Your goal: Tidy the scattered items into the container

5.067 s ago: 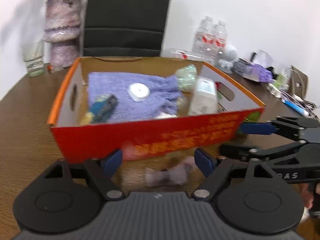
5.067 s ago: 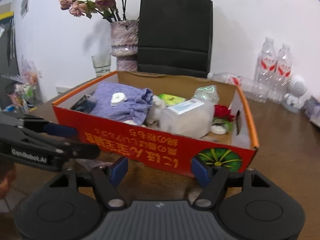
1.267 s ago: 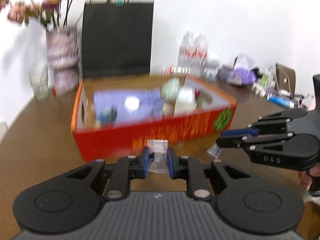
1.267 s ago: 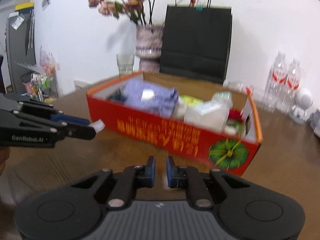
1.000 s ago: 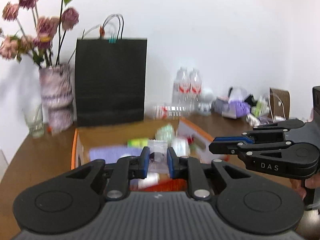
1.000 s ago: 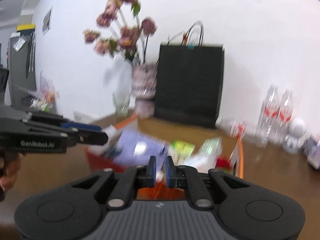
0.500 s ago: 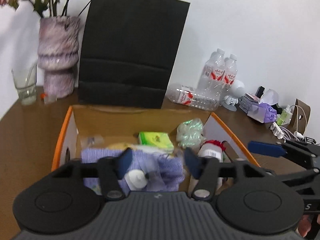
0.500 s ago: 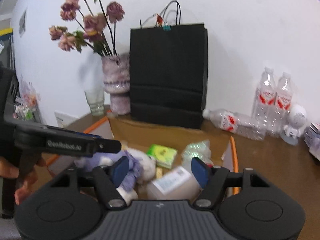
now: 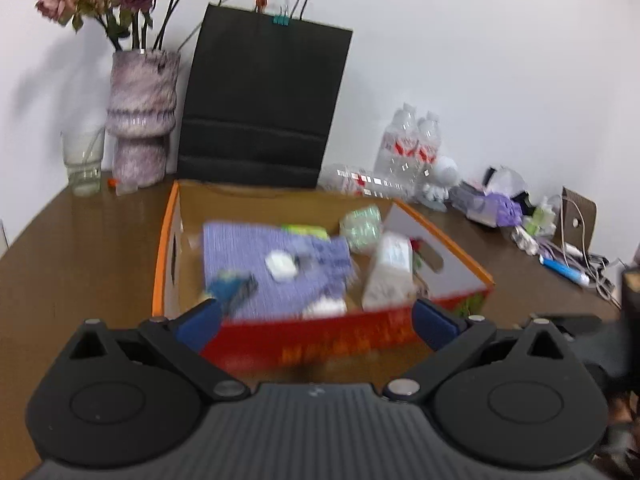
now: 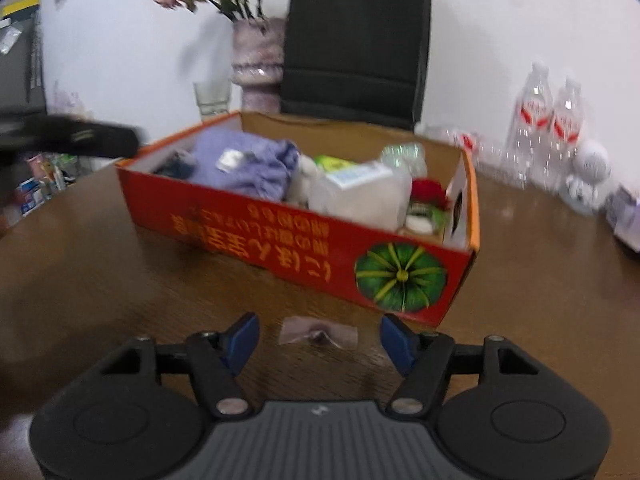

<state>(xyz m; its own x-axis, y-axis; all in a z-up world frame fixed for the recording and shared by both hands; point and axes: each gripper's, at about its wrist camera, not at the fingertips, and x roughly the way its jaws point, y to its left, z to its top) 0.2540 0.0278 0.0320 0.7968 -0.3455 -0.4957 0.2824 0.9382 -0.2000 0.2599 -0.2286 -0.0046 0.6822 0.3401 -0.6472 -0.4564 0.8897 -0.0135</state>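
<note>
A red cardboard box (image 10: 304,236) with orange rims sits on a brown wooden table (image 10: 100,272), filling the middle of both wrist views. In the left wrist view the left gripper (image 9: 316,320) fills the bottom of the frame, its blue-padded jaws spread wide and opening, with nothing between them; they frame the near red wall of the box. That view looks down into the box and shows a lavender knitted cloth (image 9: 272,264) with a small white round object (image 9: 281,266) lying on it, a blue item (image 9: 230,286) at the near left, and a white packet (image 9: 390,276) to the right, all blurred. Only the right wrist view shows the box's front wall, printed with orange characters and a green pumpkin picture (image 10: 400,276), and a small clear wrapper (image 10: 318,332) lying on the table just in front of the box. The right gripper (image 10: 318,338) stands at the bottom of that frame, jaws partly apart and closing, with the wrapper lying between the blue pads; neither pad touches it. The wrapper may hold something dark, though blur hides the detail. Behind the box stand a black paper bag (image 9: 264,100), a vase of dried roses (image 9: 140,116), and water bottles (image 10: 552,128).
</note>
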